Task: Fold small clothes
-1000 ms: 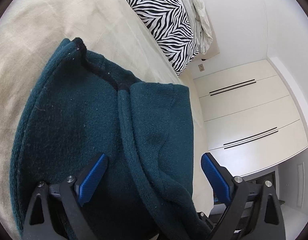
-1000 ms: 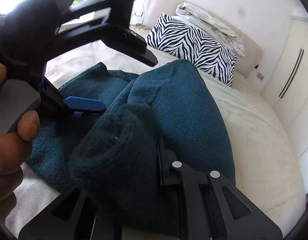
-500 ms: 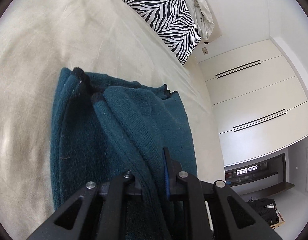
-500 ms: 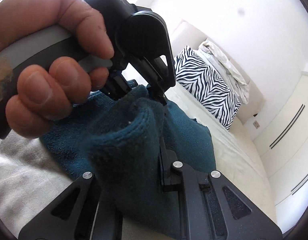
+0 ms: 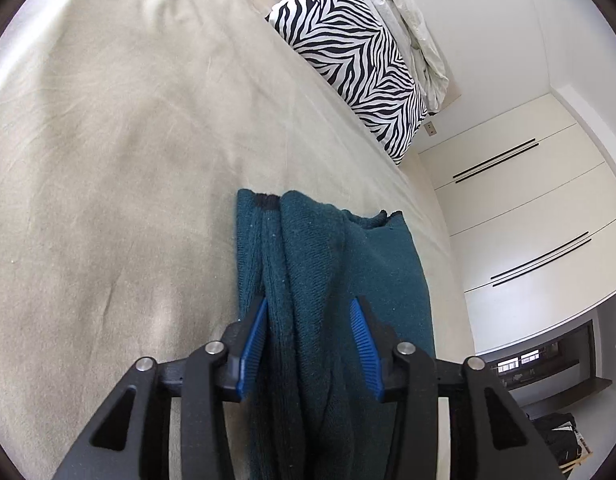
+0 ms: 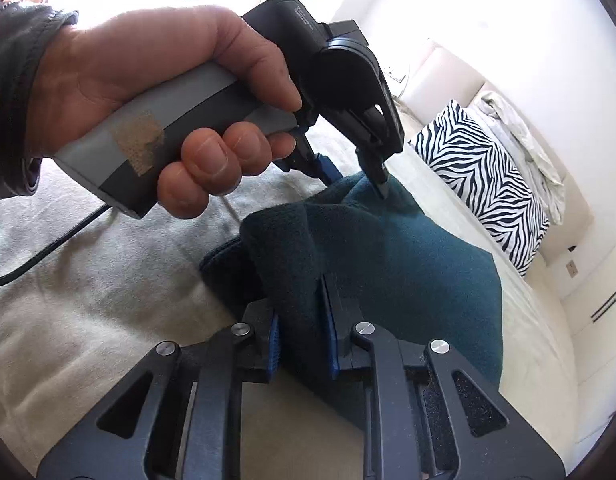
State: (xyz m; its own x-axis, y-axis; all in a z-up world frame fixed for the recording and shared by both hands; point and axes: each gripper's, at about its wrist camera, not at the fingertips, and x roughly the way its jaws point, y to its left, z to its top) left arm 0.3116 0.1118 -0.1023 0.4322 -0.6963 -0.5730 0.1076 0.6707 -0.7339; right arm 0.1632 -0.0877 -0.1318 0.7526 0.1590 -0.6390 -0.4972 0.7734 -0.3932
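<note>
1. Here the dark teal knitted garment [image 5: 340, 280] lies folded into a long strip on the bed [image 5: 127, 140], near its edge on the wardrobe side, well apart from the zebra pillow [image 5: 348, 64]
2. The left gripper [image 5: 310, 340] has just been opening: its blue pads [image 5: 251, 344] stand off a raised ridge of knit that sits between them, so it has released
3. The right gripper [image 6: 301, 332] has just been easing open but, as far as the right wrist view shows, it is clenched on a bunched fold of the garment
4. Risk: the thick knit may cling to a ribbed pad as the left gripper withdraws, dragging the ridge and undoing the fold
5. Risk: if the right gripper lets go while the bunch is lifted, the layers could slump crooked
</note>
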